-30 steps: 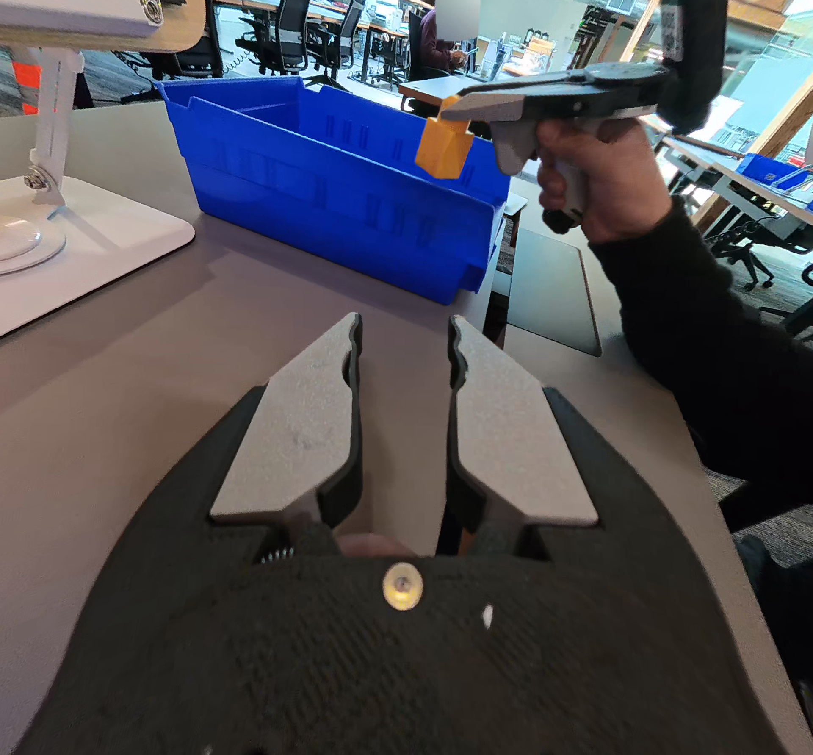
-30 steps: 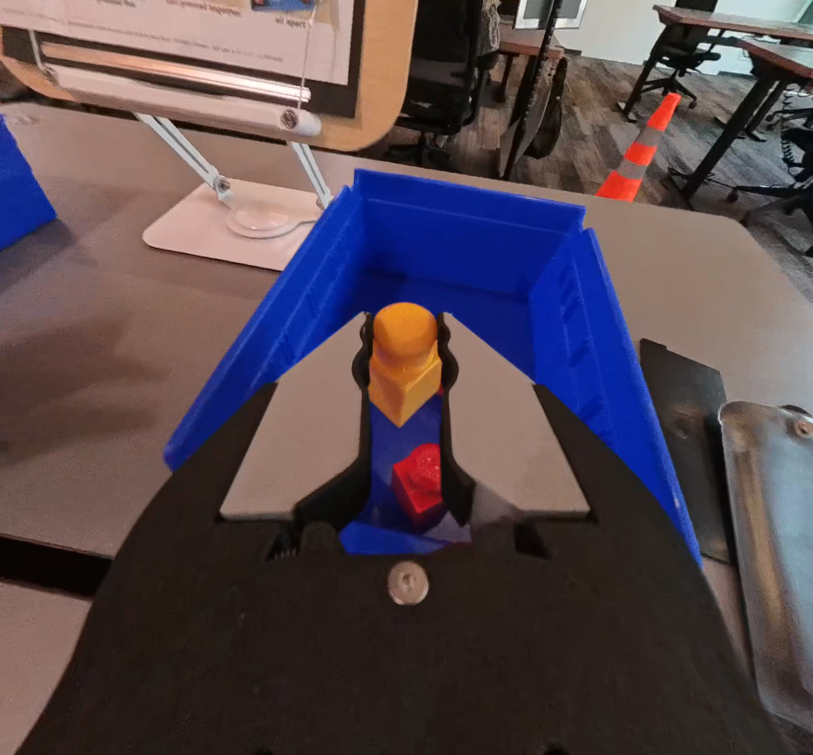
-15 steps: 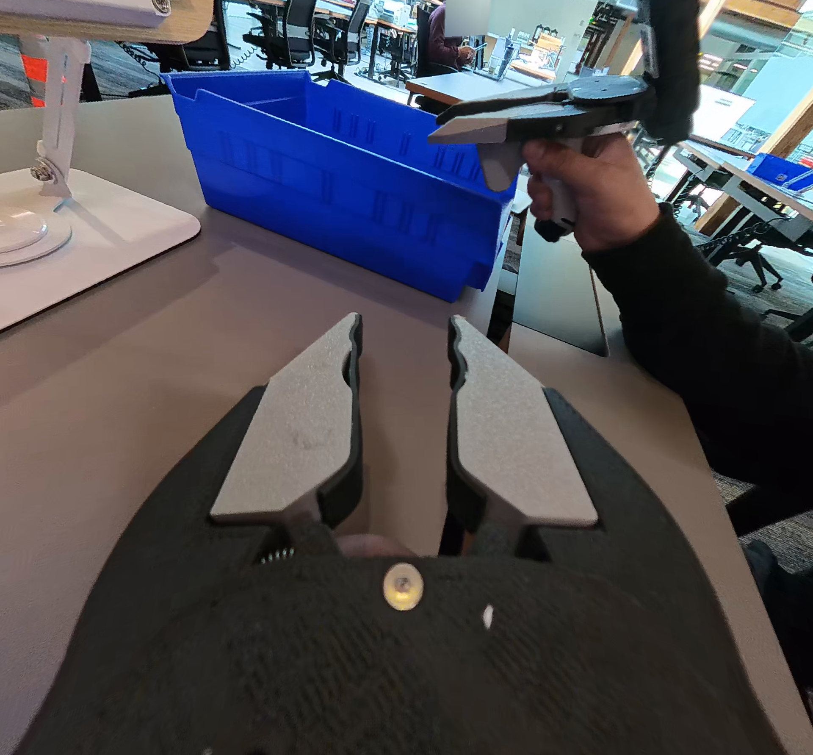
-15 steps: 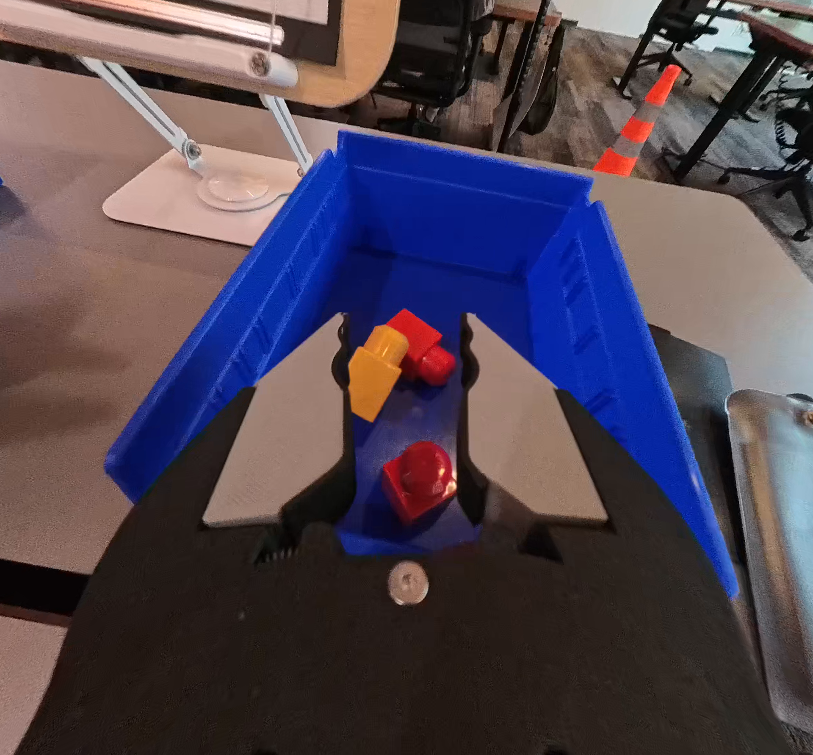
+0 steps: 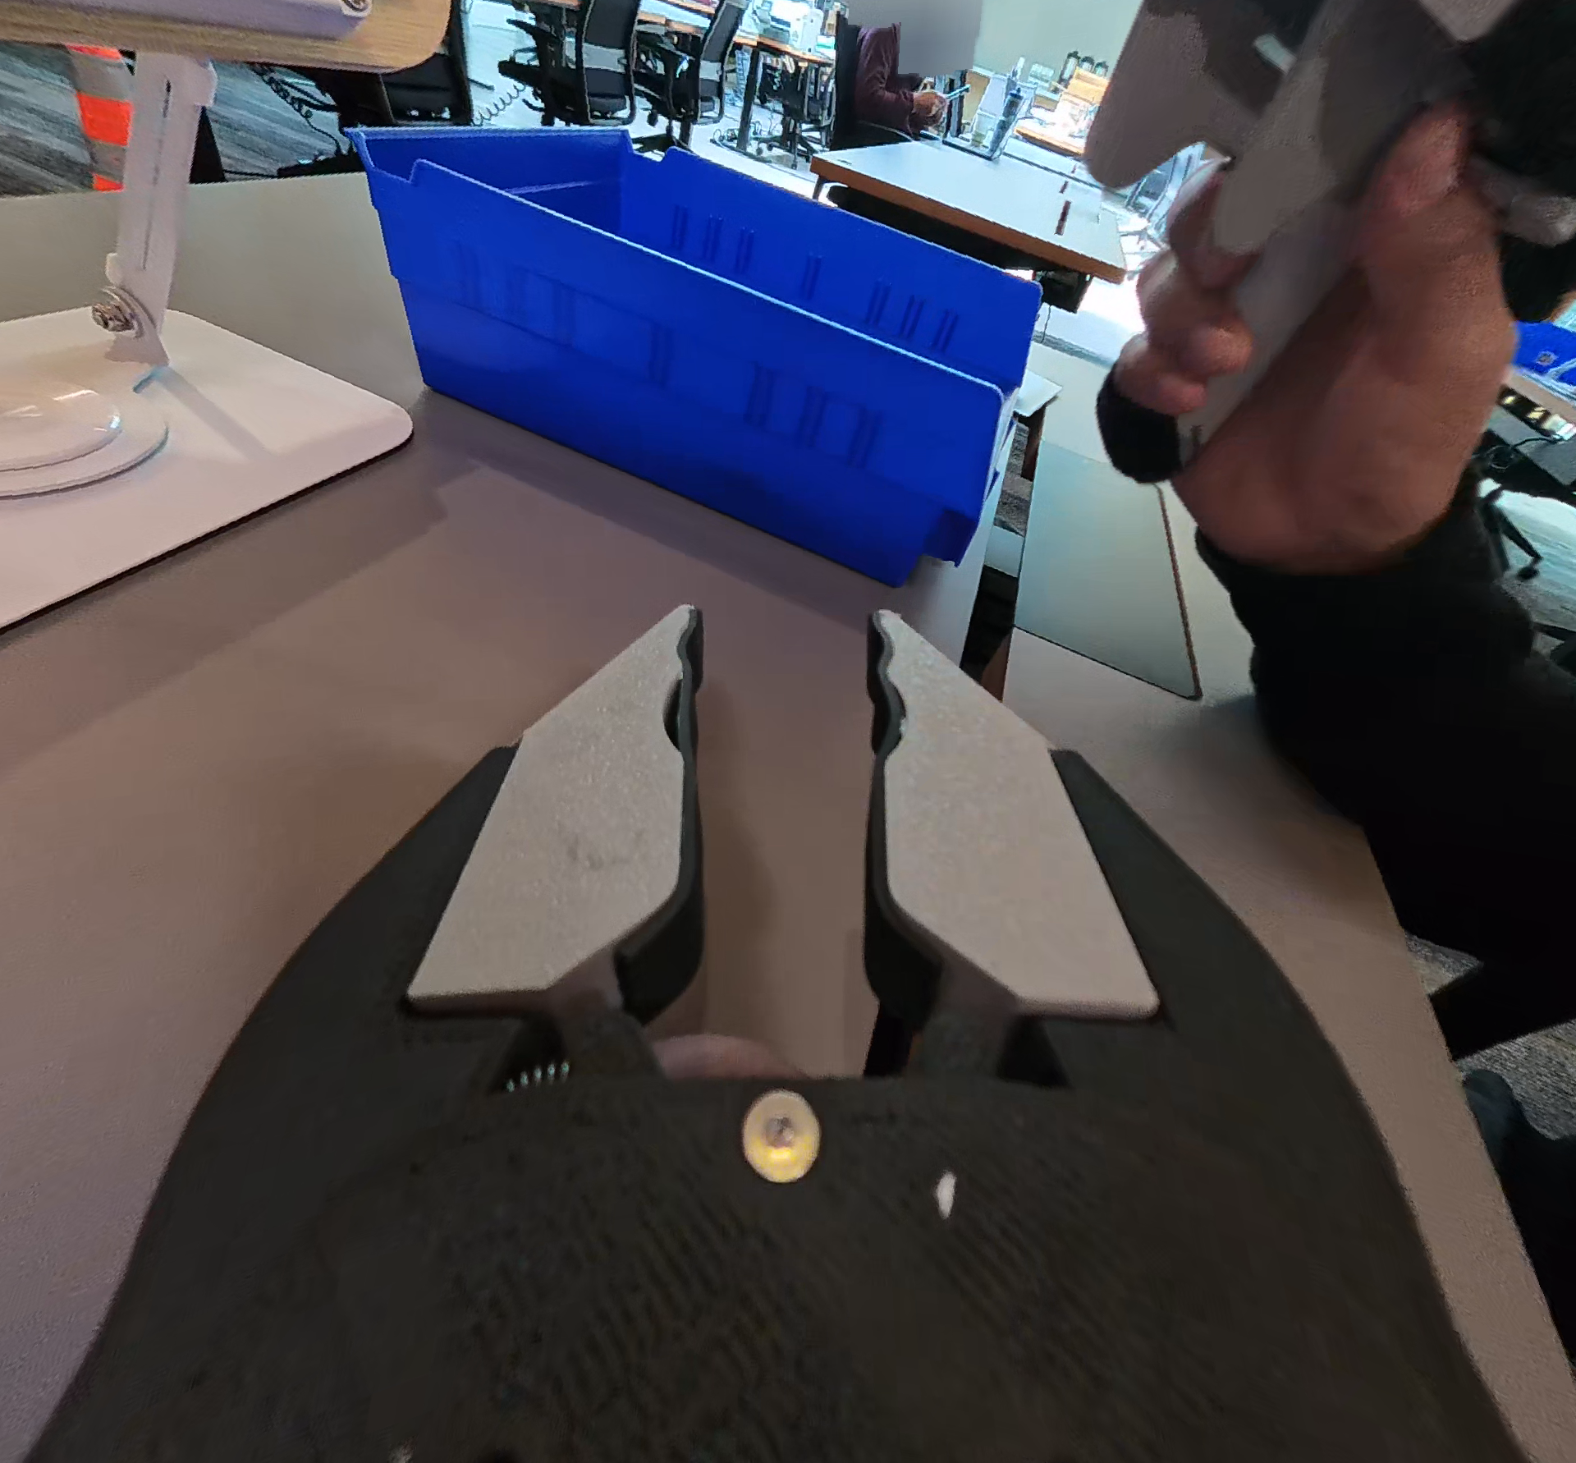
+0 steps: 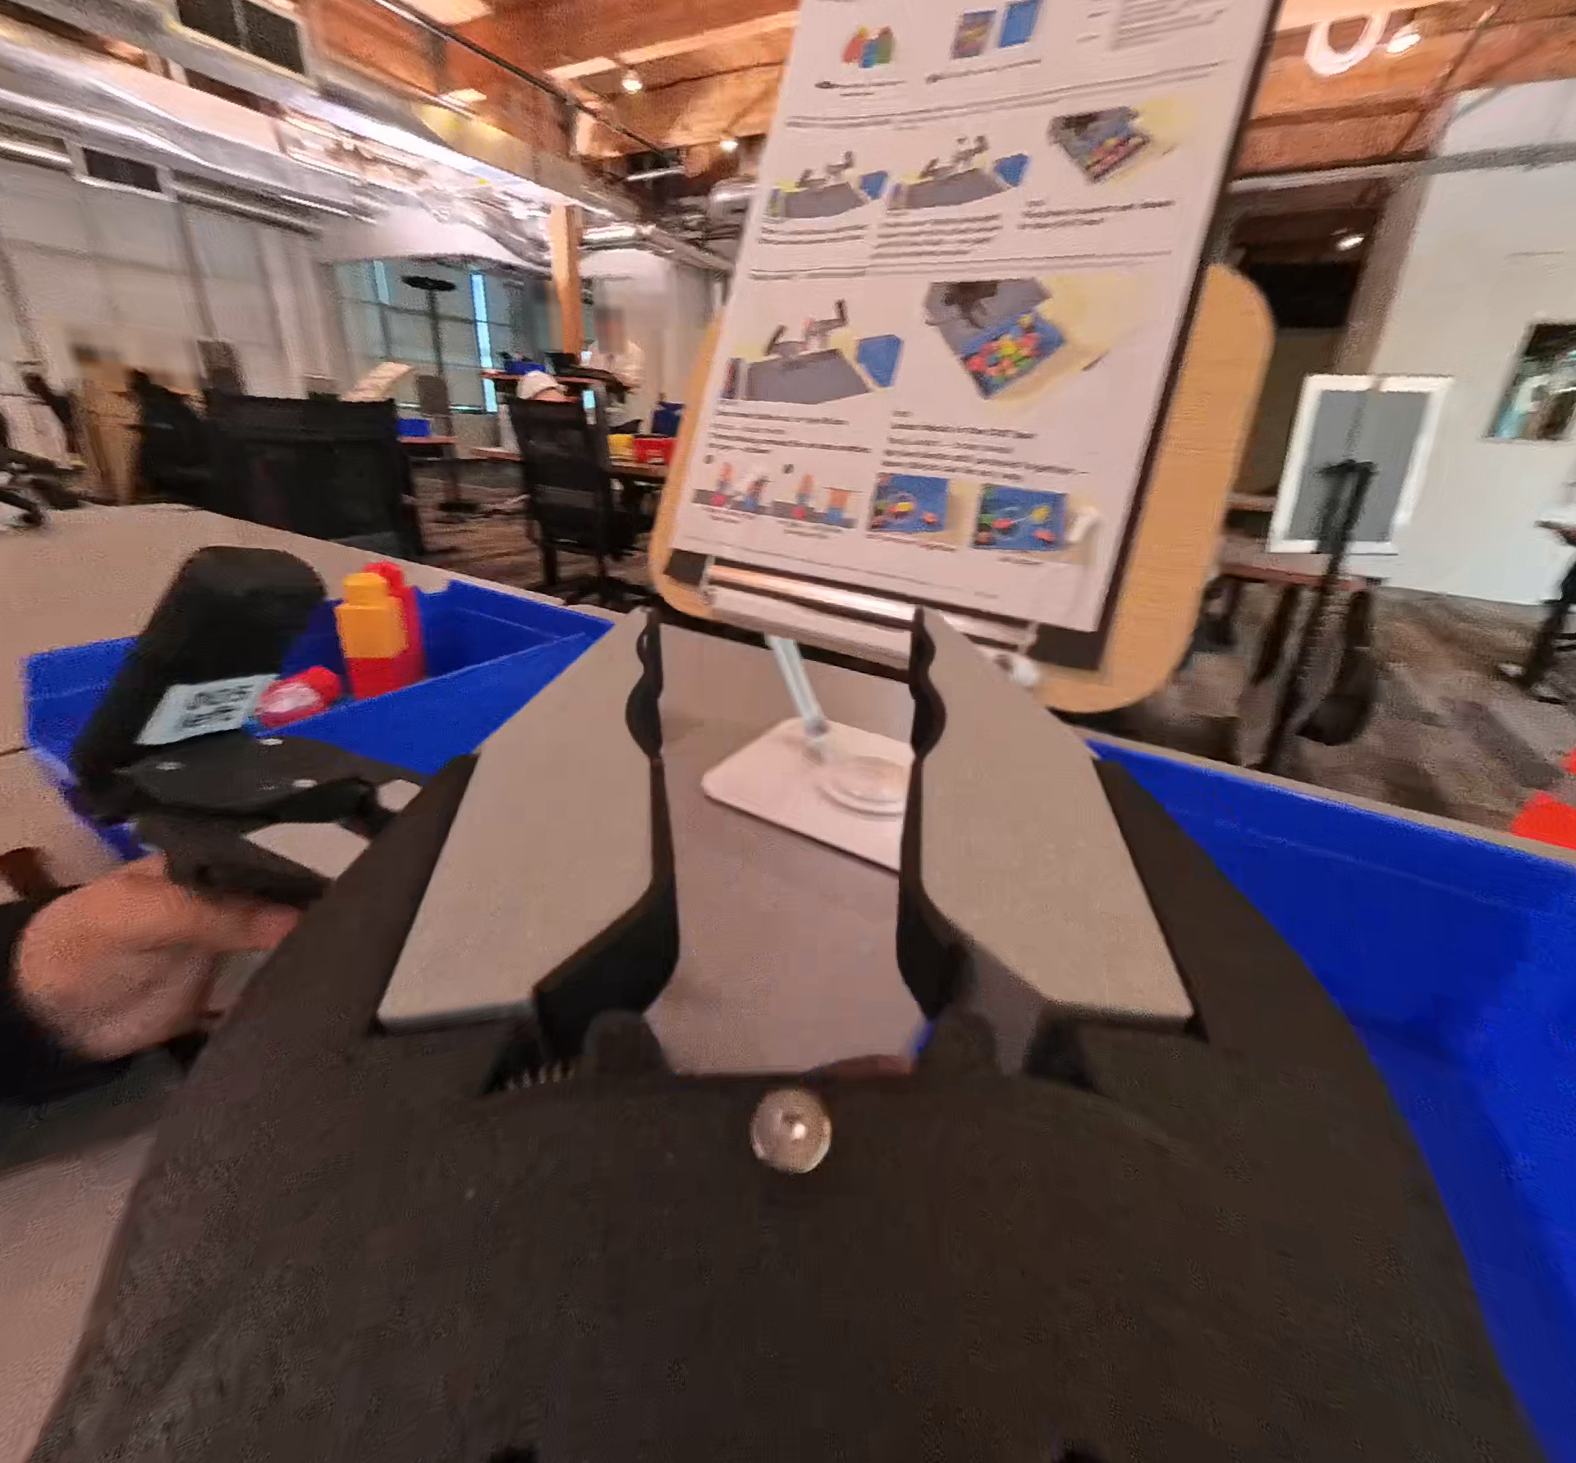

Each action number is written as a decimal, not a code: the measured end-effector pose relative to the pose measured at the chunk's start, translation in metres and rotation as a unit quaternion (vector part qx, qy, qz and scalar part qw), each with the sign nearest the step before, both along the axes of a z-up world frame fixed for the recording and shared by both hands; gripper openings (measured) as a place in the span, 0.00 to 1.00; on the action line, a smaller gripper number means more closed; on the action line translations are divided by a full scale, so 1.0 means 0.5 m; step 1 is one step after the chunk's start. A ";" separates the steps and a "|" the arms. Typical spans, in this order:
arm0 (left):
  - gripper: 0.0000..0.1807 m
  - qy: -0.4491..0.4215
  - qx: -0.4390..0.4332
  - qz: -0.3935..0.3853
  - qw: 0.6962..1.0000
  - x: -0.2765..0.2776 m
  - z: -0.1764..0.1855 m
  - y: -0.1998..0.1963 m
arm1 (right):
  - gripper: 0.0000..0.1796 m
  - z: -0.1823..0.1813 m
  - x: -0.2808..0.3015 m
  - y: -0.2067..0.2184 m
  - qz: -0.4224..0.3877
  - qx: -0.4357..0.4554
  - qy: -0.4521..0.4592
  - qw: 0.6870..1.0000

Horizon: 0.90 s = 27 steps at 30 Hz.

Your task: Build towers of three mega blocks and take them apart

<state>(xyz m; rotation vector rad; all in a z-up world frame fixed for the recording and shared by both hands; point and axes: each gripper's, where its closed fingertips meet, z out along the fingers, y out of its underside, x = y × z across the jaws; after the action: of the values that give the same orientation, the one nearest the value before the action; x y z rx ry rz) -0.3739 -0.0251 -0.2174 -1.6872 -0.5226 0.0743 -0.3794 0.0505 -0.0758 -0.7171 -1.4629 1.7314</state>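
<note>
Right tongs (image 6: 780, 654), spread wide and empty, have swung up from the blue bin (image 6: 1364, 910); left tongs (image 5: 780, 654) stay narrowly parted.

Black gripper bodies, 2 flat grey fingers (image 5: 588, 842) each, brass centre screw (image 5: 780, 1136), black sleeve (image 5: 1407, 697).
</note>
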 end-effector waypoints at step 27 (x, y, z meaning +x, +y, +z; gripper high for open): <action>0.22 0.026 -0.006 -0.015 1.000 0.033 0.024 0.005 | 0.38 -0.169 -0.031 -0.107 0.022 0.164 -0.082 0.983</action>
<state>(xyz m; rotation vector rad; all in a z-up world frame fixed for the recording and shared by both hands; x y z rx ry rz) -0.3574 -0.0225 -0.2053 -1.6993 -0.4590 0.0995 -0.3951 -0.0031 -0.1601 -0.6657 -1.8354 1.4394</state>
